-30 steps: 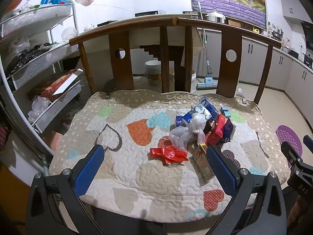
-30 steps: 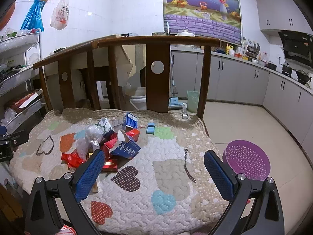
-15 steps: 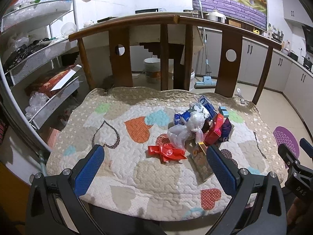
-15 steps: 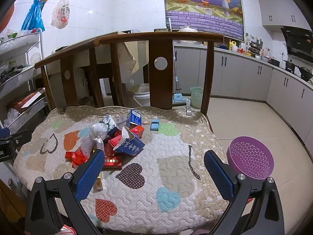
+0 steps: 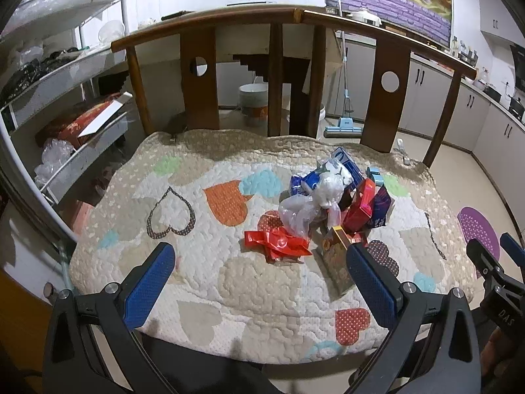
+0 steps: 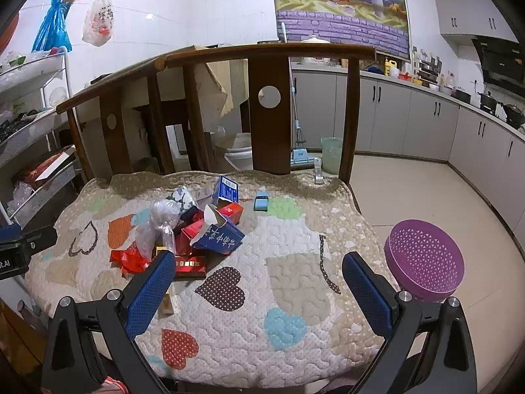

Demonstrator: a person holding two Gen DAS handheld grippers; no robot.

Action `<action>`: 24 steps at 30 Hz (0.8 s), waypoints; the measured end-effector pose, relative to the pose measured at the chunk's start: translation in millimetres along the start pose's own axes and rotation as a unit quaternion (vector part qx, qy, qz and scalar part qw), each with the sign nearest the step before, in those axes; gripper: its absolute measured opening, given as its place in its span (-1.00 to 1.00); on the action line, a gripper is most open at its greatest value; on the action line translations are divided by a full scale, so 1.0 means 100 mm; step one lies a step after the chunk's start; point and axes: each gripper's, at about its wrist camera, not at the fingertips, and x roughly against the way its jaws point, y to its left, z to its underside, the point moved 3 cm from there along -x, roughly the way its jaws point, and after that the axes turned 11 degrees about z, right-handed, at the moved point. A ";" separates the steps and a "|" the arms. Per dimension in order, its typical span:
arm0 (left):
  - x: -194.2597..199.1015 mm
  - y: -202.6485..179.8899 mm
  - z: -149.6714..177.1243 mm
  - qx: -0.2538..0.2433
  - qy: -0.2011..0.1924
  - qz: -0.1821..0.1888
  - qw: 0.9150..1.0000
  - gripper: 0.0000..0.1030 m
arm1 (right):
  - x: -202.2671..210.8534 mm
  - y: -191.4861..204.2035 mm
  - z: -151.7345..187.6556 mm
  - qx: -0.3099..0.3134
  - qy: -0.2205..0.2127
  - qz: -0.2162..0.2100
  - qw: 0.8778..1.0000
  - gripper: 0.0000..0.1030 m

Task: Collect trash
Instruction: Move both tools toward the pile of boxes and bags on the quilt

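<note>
A pile of trash lies on a quilted heart-pattern cushion (image 5: pixel 203 262) of a wooden bench: a red foil wrapper (image 5: pixel 277 241), a clear plastic bag (image 5: pixel 302 210), a red box (image 5: pixel 361 207), blue cartons (image 6: pixel 220 234) and a small light-blue box (image 6: pixel 261 203). A purple perforated basket (image 6: pixel 425 262) stands on the floor to the right of the bench. My left gripper (image 5: pixel 259 282) is open and empty, in front of the pile. My right gripper (image 6: pixel 256 290) is open and empty, above the cushion's front right part.
The bench's wooden backrest (image 5: pixel 295 16) rises behind the cushion. A wire shelf rack (image 5: pixel 49 75) with bags stands at the left. Buckets (image 6: pixel 238 156) and a mop (image 6: pixel 298 151) are behind the bench. Kitchen cabinets (image 6: pixel 426 128) line the right wall.
Both grippers have drawn back and risen slightly, so the cushion and pile look a little farther away. Nothing on the cushion has moved.
</note>
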 end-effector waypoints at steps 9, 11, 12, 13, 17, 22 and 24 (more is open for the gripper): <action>-0.04 0.02 0.02 0.005 0.007 0.003 1.000 1.00 | -0.04 0.00 0.02 -0.003 0.010 -0.002 1.000 0.99; -0.04 0.02 0.03 0.003 0.006 0.003 1.000 1.00 | -0.04 0.00 0.02 -0.004 0.010 -0.002 1.000 0.99; -0.04 0.01 0.03 0.003 0.006 0.002 1.000 1.00 | -0.04 -0.01 0.03 -0.005 0.011 -0.002 1.000 0.99; -0.05 0.01 0.03 0.002 0.006 0.002 1.000 1.00 | -0.04 -0.01 0.03 -0.006 0.012 -0.001 1.000 0.99; -0.06 0.00 0.04 0.003 0.007 0.002 1.000 1.00 | -0.06 -0.02 0.04 -0.010 0.016 0.000 1.000 0.99; -0.07 -0.01 0.06 0.002 0.011 0.002 1.000 1.00 | -0.07 -0.01 0.05 -0.009 0.019 0.000 1.000 0.99; -0.07 0.00 0.07 0.002 0.012 0.002 1.000 1.00 | -0.08 -0.01 0.06 -0.009 0.021 0.000 1.000 0.99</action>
